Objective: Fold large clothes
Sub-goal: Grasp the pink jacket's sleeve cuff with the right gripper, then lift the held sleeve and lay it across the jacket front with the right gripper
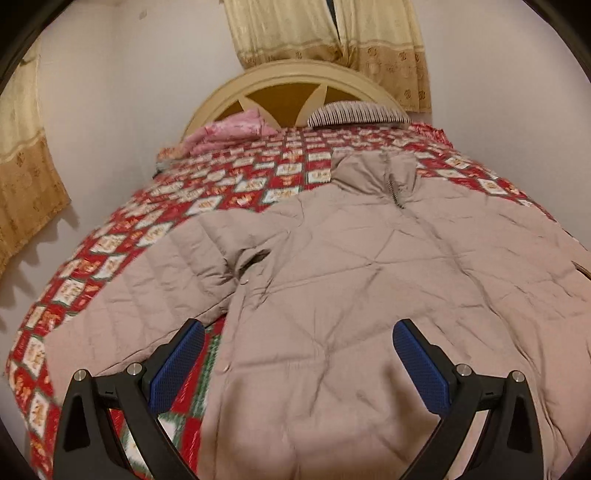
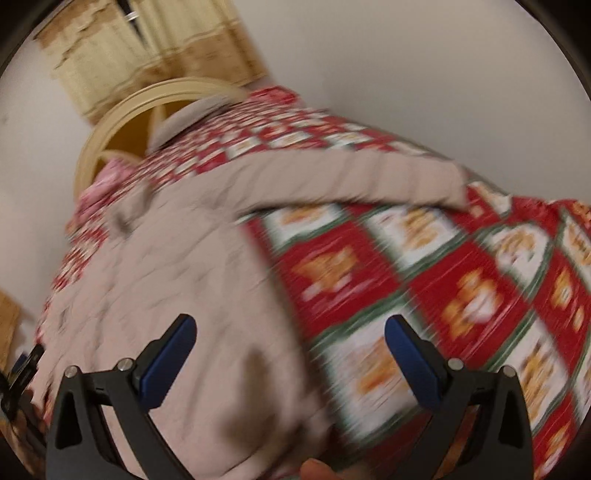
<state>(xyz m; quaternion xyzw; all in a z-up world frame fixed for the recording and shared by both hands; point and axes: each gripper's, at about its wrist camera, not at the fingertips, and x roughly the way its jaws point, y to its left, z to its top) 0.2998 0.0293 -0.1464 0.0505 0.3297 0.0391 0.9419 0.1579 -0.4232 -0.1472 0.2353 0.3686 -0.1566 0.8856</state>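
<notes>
A large beige quilted jacket [image 1: 351, 266] lies spread flat on the bed, collar and zipper toward the headboard, one sleeve [image 1: 147, 273] stretched to the left. My left gripper [image 1: 299, 332] is open and empty, hovering over the jacket's lower left part. In the blurred right wrist view the same jacket [image 2: 177, 266] fills the left half, its other sleeve [image 2: 351, 177] stretched to the right. My right gripper [image 2: 290, 332] is open and empty above the jacket's right edge.
The bed has a red, white and green patterned bedspread [image 1: 207, 184], also in the right wrist view [image 2: 461, 288]. A pink pillow [image 1: 232, 133] and a striped pillow [image 1: 354, 112] lie by the curved cream headboard [image 1: 291, 81]. Yellow curtains [image 1: 332, 33] hang behind.
</notes>
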